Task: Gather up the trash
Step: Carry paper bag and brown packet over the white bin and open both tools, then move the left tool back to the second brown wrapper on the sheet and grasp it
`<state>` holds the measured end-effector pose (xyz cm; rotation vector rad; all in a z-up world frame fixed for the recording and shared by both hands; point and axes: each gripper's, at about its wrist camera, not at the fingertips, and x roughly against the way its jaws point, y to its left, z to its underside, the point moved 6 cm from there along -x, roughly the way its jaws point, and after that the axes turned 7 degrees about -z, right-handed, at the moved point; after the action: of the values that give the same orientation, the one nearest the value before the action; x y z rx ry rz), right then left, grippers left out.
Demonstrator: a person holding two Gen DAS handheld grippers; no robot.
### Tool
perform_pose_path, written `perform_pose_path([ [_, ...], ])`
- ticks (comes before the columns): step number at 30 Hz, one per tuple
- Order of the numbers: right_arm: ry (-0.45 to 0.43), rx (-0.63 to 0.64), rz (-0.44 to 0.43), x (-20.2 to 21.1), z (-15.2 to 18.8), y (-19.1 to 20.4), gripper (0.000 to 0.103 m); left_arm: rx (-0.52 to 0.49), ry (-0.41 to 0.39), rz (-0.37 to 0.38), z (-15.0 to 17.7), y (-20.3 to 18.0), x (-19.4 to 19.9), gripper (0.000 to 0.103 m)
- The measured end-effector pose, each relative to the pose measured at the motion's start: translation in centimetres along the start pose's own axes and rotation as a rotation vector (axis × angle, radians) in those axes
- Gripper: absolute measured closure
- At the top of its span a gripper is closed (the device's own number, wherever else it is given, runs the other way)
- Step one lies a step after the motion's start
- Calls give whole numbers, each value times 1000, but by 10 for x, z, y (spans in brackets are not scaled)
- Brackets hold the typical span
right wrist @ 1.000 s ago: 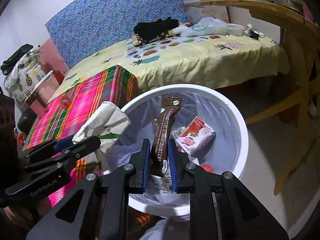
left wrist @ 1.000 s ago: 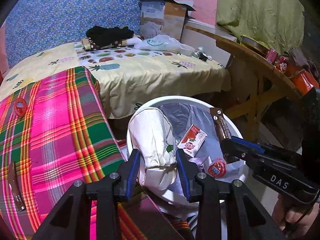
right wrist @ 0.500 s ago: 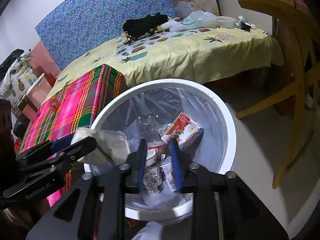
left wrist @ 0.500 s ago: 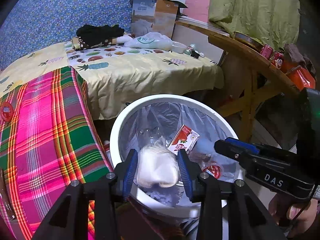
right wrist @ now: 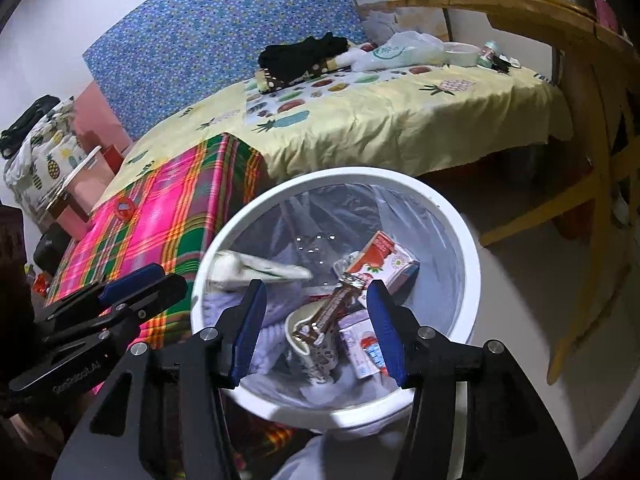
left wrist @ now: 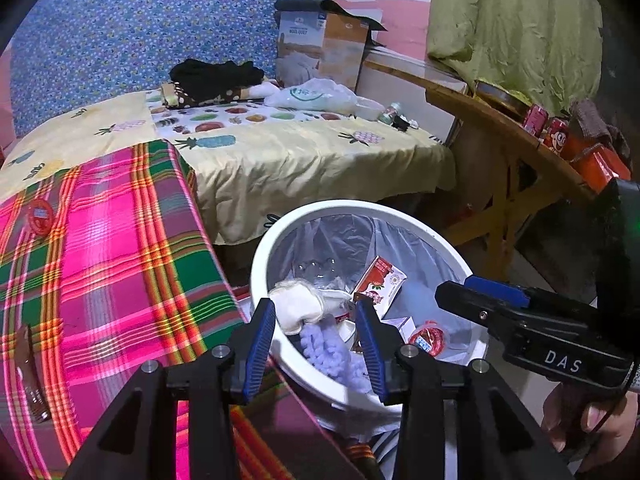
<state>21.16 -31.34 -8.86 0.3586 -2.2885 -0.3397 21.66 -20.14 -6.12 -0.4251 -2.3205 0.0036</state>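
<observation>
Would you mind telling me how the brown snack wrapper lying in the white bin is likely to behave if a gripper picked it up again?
The brown wrapper looks like thin, glossy film, so it is probably very light and may slip between pads. It lies bent over other rubbish in the white bin, suggesting it would flop rather than hold its shape.

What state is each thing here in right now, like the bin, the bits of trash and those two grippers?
Bin: upright, lined, partly filled.
Brown wrapper: inside the bin, released.
White bag: dropping into the bin.
Red carton: lying in the bin.
Left gripper: open, empty.
Right gripper: opening, empty.
Cardboard box: flaps open.
</observation>
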Motion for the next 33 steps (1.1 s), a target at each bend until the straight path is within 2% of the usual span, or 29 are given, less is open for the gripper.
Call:
perform_pose_path([
  [17, -24, 103, -80, 9, 1, 49, 49, 76, -48, -65, 14, 39, 51, 61],
  [33, 10, 185, -182, -6, 9, 101, 49, 174, -56, -204, 41, 98, 82, 61],
])
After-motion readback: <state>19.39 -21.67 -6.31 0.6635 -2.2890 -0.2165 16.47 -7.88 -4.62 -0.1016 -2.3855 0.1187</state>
